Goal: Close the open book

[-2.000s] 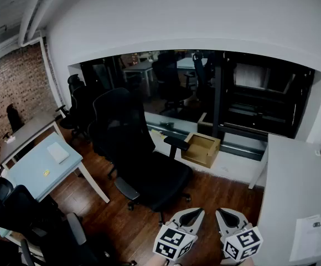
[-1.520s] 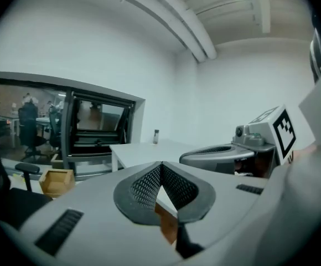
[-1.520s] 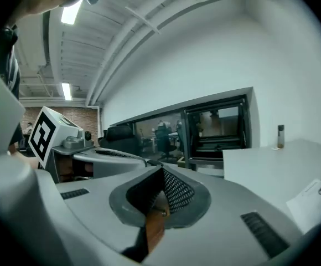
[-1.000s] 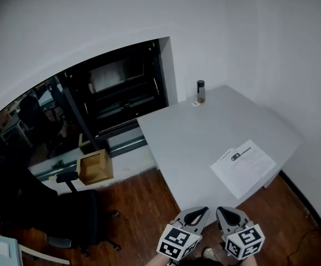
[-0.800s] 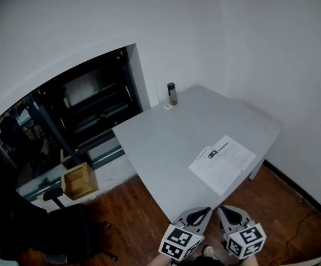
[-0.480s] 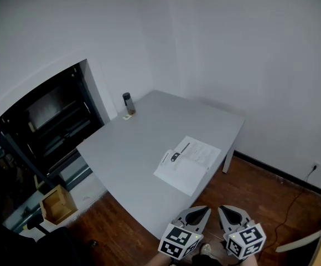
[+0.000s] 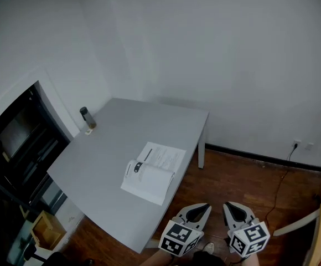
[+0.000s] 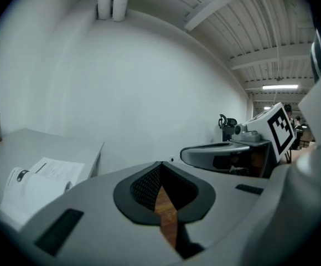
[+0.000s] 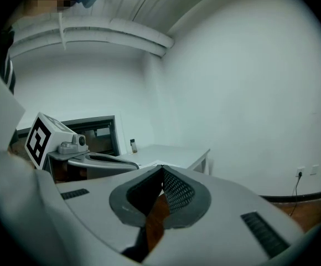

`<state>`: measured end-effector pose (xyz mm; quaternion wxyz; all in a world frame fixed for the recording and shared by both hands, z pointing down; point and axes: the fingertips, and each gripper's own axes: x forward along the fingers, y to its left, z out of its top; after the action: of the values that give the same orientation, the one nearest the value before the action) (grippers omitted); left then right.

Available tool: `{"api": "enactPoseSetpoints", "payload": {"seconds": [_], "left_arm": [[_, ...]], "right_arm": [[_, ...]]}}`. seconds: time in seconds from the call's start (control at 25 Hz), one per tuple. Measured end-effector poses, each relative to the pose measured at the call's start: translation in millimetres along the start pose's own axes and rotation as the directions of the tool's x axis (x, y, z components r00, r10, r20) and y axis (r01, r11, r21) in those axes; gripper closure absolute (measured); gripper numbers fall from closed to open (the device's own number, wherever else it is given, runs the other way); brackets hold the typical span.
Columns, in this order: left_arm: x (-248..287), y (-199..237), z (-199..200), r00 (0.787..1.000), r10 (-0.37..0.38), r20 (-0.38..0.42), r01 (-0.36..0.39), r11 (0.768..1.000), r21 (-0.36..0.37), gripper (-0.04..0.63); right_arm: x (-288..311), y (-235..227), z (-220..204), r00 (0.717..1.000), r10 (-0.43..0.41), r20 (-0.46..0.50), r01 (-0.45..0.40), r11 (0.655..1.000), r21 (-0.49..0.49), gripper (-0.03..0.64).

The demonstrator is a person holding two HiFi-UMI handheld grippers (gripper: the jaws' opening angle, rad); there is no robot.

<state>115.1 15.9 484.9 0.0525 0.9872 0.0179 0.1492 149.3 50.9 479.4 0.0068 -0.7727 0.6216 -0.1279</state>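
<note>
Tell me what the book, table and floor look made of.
Book: paper, with matte white printed pages, the near half bowing up. Table: smooth matte grey top, probably painted or laminated board; unclear which. Floor: reddish-brown wood, going by the plank lines, with a slight sheen.

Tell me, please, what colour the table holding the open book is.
Light grey. The table shows best in the head view.

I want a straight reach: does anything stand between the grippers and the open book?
Nothing visible does. The open book lies near the table edge facing the left gripper and right gripper; the bottle stands far behind it, off that path.
</note>
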Motion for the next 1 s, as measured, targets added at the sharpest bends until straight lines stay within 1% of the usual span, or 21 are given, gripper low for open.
{"api": "enactPoseSetpoints", "payload": {"seconds": [0.24,0.52,0.68,0.84,1.0], "left_arm": [[66.2,6.7,22.5,0.999,-0.045,-0.008,0.045,0.999,0.019,0.591],[120.1,14.9,52.8,0.999,-0.045,-0.011,0.046,0.998,0.031,0.591],[136.5,28.0,64.1,0.999,-0.039,-0.009,0.039,0.999,0.026,0.591],[150.6,48.4,68.0,1.000,-0.023,0.002,0.023,1.000,0.011,0.591],[175.0,84.6,73.0,1.000,-0.002,0.003,0.002,1.000,-0.011,0.591]], "right_arm": [[13.8,-63.7,22.7,0.997,-0.056,0.058,0.054,0.998,0.023,0.614],[23.6,-127.9,49.2,0.993,-0.079,0.090,0.076,0.996,0.035,0.614],[38.2,-145.8,60.3,0.993,-0.076,0.091,0.074,0.997,0.034,0.614],[59.7,-155.6,62.7,0.995,-0.059,0.075,0.058,0.998,0.020,0.614],[102.5,-170.6,69.2,0.999,-0.029,0.043,0.029,1.000,-0.004,0.614]]}}
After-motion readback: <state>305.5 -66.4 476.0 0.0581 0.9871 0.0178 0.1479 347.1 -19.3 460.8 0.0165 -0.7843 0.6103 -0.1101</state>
